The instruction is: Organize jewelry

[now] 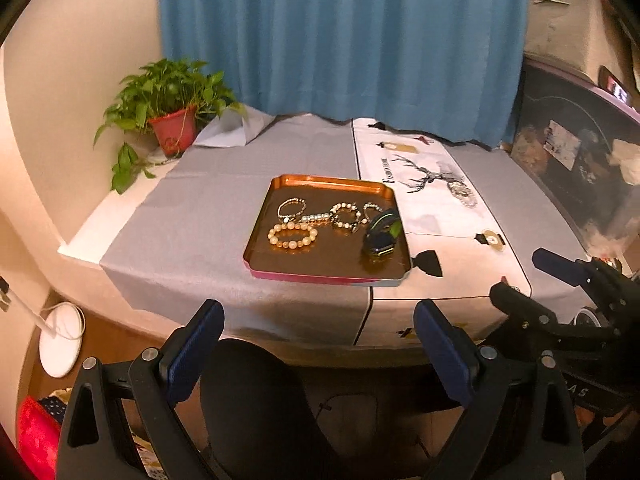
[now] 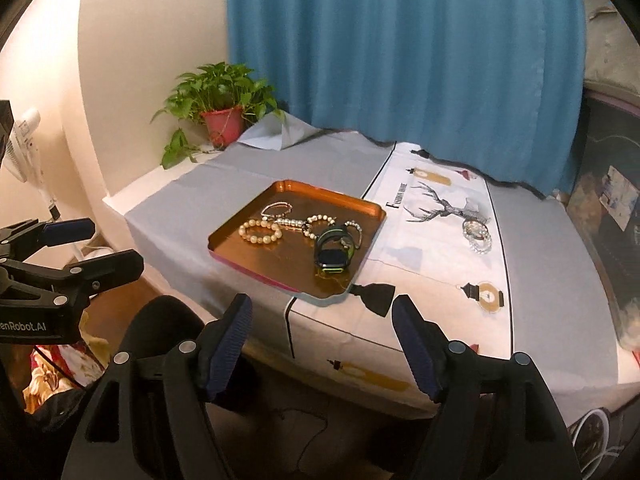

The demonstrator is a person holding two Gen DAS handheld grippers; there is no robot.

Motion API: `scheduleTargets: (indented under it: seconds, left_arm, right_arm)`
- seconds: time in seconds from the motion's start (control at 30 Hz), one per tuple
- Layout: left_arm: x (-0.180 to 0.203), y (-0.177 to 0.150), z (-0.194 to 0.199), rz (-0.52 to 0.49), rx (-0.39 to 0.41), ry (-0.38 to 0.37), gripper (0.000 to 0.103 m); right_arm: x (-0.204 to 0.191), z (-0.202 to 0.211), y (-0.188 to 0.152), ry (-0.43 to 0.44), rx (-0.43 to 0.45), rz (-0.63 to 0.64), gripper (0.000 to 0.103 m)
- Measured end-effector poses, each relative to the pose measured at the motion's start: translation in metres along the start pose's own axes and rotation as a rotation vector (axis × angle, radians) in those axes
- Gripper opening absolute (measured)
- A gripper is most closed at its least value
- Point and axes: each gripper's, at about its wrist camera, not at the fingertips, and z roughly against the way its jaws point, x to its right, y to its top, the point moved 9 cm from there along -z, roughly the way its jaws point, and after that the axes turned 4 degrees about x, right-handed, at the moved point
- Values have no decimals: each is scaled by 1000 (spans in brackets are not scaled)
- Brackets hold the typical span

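An orange metal tray (image 1: pixel 320 268) (image 2: pixel 256 268) sits on the cloth-covered table. In it lie a pearl bracelet (image 1: pixel 292 236) (image 2: pixel 260 232), several thinner beaded bracelets (image 1: pixel 344 216) (image 2: pixel 316 222) and a dark watch with a green-edged strap (image 1: pixel 380 236) (image 2: pixel 334 250). A clear bead bracelet pile (image 1: pixel 464 194) (image 2: pixel 478 236) rests on the deer print, outside the tray. My left gripper (image 1: pixel 318 320) hangs open off the table's near edge, nothing between its fingers. My right gripper (image 2: pixel 322 316) is open too, short of the tray's near corner, and empty.
A potted plant (image 1: pixel 172 120) (image 2: pixel 222 120) stands at the table's far left corner before a blue curtain (image 1: pixel 340 40). A black chair back (image 1: pixel 256 408) sits below the grippers. A white fan base (image 1: pixel 60 340) is on the floor at left. Cluttered shelves (image 1: pixel 580 168) rise at right.
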Motion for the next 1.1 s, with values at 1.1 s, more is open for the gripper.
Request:
scheduleTargets:
  seconds: [1.1]
  left_arm:
    - [11, -7, -15, -20, -34, 12, 95]
  right_arm:
    - [18, -16, -25, -2, -56, -44, 74]
